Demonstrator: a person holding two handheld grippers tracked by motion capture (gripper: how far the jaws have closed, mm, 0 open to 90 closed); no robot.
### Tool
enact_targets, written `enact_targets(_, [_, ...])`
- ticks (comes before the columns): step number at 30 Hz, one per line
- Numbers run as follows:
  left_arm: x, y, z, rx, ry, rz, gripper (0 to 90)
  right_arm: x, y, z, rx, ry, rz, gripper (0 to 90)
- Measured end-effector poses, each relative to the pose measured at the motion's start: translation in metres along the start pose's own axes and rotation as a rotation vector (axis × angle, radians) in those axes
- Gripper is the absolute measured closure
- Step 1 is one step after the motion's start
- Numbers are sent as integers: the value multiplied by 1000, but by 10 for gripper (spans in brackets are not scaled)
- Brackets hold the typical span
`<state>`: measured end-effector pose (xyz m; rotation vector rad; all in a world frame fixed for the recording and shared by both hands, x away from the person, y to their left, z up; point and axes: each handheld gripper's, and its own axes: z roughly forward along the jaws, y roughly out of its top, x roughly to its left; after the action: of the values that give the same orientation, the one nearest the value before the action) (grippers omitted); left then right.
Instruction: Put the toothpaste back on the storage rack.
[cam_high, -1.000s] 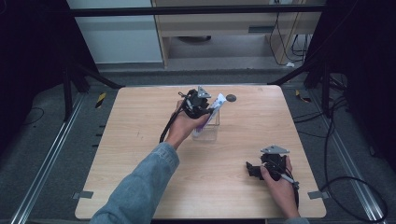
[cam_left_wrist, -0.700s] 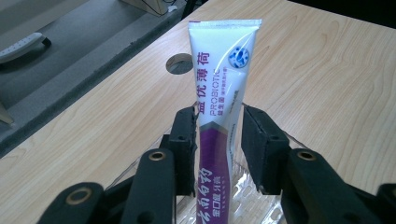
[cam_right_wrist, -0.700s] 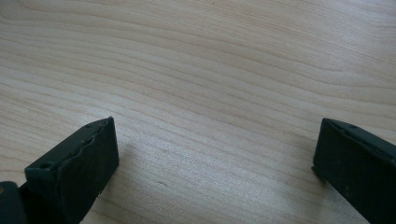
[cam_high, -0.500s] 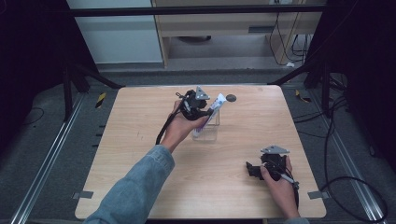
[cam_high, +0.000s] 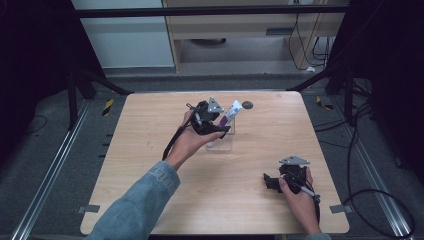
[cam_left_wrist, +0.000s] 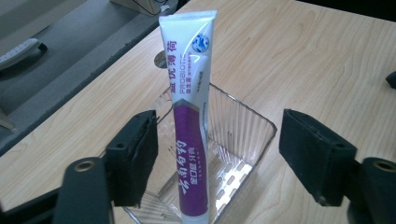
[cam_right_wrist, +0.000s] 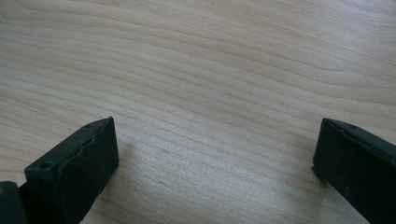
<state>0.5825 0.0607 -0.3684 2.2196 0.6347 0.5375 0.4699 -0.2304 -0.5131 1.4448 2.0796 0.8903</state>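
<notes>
I've got one toothpaste tube (cam_left_wrist: 190, 121) in front of me, white at the top, purple lower down, with a blue round logo and printed lettering. It's standing tilted inside one clear ribbed plastic holder (cam_left_wrist: 243, 140) near the far middle of the wooden table (cam_high: 150, 150). My left gripper (cam_left_wrist: 219, 158) has just been opening; the jaws flank the tube without pressing it, released. My right gripper (cam_right_wrist: 215, 163) sits spread wide over bare wood, nothing in it.
</notes>
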Motion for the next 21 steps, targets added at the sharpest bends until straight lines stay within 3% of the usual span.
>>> enact_targets(5, [-1, -2, -4, 7, -4, -17, 191, 0, 0, 0, 1, -1, -1, 3])
enact_targets(8, [-4, -3, -6, 20, -5, 2, 160, 0, 0, 0, 1, -1, -2, 3])
enact_targets(21, [-8, -8, -17, 28, -18, 3, 68, 0, 0, 0, 2, 2, 3, 3])
